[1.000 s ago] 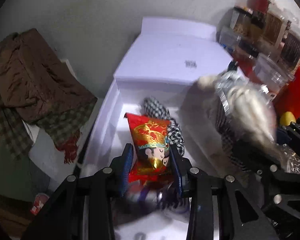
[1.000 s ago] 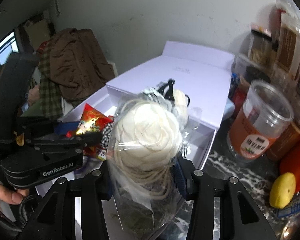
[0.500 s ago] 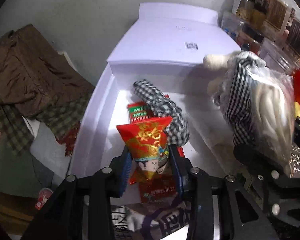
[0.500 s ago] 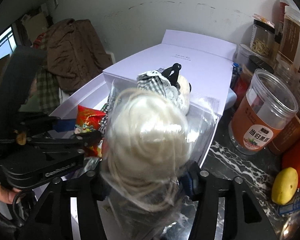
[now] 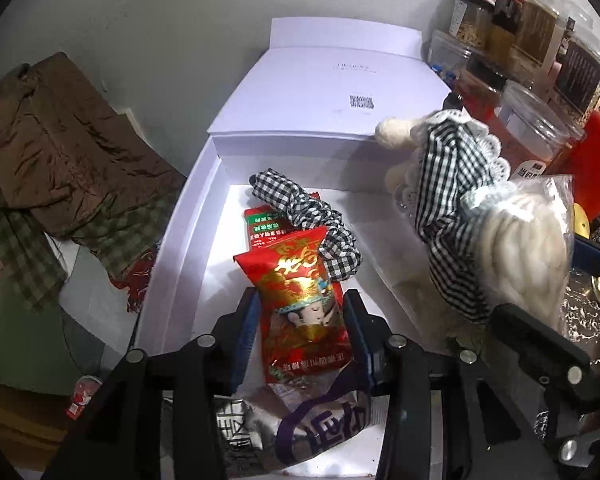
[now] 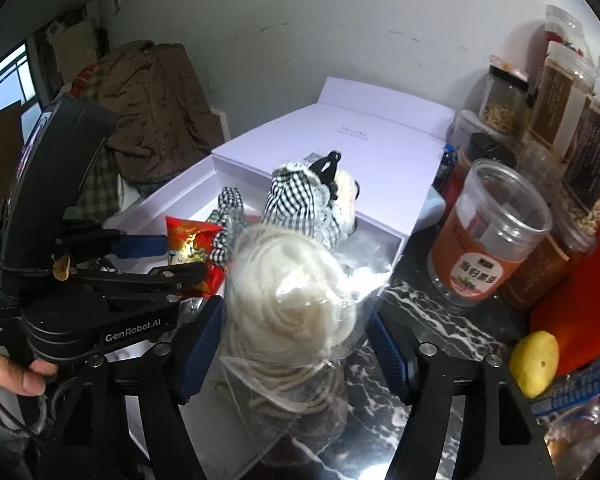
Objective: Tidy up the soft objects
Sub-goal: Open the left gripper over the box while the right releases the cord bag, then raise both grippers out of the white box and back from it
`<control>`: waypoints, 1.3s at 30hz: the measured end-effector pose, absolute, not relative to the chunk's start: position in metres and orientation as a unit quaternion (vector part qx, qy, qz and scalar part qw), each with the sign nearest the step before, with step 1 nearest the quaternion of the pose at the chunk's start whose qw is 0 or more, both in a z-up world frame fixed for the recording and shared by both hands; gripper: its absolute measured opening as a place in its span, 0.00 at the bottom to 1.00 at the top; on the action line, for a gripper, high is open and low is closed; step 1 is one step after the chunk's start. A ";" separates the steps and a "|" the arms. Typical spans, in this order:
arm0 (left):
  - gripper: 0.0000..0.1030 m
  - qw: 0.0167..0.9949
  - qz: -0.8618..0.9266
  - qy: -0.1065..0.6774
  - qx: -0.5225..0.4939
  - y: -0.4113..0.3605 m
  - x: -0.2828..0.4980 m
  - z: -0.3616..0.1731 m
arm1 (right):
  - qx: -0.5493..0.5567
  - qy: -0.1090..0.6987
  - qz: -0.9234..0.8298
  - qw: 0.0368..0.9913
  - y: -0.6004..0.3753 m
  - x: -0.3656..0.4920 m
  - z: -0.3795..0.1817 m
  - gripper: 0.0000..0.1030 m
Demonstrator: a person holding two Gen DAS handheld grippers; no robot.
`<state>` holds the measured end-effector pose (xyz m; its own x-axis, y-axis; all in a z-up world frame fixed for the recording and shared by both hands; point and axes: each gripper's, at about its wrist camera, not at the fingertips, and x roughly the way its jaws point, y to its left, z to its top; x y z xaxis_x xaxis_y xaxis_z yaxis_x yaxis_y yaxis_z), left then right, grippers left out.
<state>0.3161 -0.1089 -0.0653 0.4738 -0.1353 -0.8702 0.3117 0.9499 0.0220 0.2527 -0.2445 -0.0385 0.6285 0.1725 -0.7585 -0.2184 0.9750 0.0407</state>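
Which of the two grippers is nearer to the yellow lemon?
Right. The right gripper, opening around a bagged doll, sits just beside the lemon; the left gripper, with a red packet, is over the white box, farther away.

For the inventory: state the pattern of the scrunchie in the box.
Black-and-white gingham check; the scrunchie shows best in the left wrist view.

Both cameras ride on the hand-held claws and look steeply down along their fingers, very close to the work. The left wrist view peers straight into the open white box (image 5: 188,240), with the wall beyond. The right wrist view sits further right, over the marbled counter (image 6: 440,320), facing the same wall. Both share the box, the brown coat (image 5: 60,140) and the jars (image 6: 488,232).
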 end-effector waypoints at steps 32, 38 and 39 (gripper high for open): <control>0.41 0.932 -0.119 0.336 0.071 -0.087 0.224 0.088 | -0.039 0.289 0.087 0.953 -0.242 0.176 0.086 0.70; 0.43 0.947 -0.115 0.292 0.072 -0.083 0.192 0.119 | -0.034 0.251 0.077 0.964 -0.248 0.144 0.112 0.74; 0.47 0.948 -0.117 0.286 0.071 -0.083 0.186 0.124 | -0.034 0.245 0.076 0.966 -0.248 0.139 0.116 0.75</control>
